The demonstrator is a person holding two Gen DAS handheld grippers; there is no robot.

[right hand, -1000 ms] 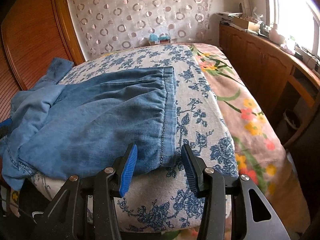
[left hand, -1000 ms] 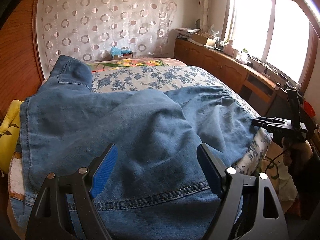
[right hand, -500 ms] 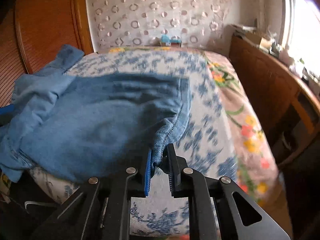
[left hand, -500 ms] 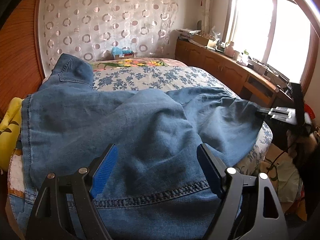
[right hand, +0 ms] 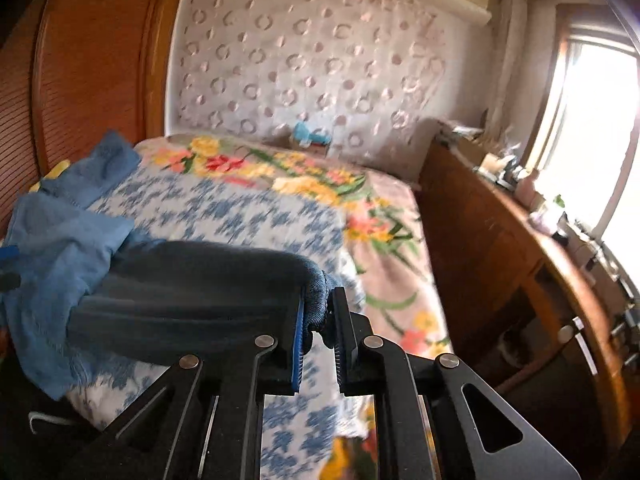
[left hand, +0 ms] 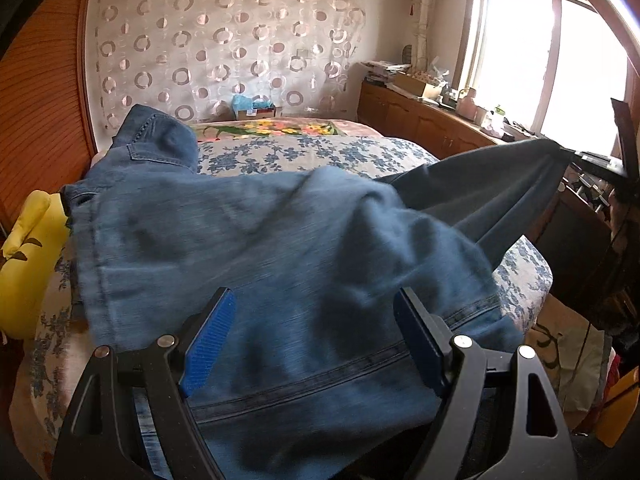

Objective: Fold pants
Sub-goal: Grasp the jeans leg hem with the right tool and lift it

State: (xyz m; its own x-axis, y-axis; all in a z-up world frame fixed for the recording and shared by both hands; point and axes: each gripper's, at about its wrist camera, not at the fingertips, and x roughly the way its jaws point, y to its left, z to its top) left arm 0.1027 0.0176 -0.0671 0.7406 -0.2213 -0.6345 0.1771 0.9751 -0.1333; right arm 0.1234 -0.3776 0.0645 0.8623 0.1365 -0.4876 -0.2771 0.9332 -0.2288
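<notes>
Blue denim pants (left hand: 248, 248) lie across the near end of the bed. My left gripper (left hand: 316, 320) is open, its jaws spread wide just above the cloth near a stitched hem, holding nothing. My right gripper (right hand: 318, 316) is shut on the pants' waistband edge (right hand: 314, 300) and holds that part lifted off the bed, so the cloth hangs in a dark stretched fold (right hand: 192, 292). In the left wrist view the lifted part (left hand: 500, 188) rises to the right gripper (left hand: 592, 160) at the far right.
The bed has a blue-flowered cover (right hand: 224, 208) and a bright floral blanket (right hand: 320, 184). A yellow cushion (left hand: 28, 248) lies at the left. A wooden headboard (right hand: 92, 64) is on the left and a low wooden cabinet (right hand: 500, 240) with clutter runs under the window.
My right gripper closed on the waistband edge and lifted it up off the bed. The cloth under the left gripper shifted; the left gripper stayed open in place.
</notes>
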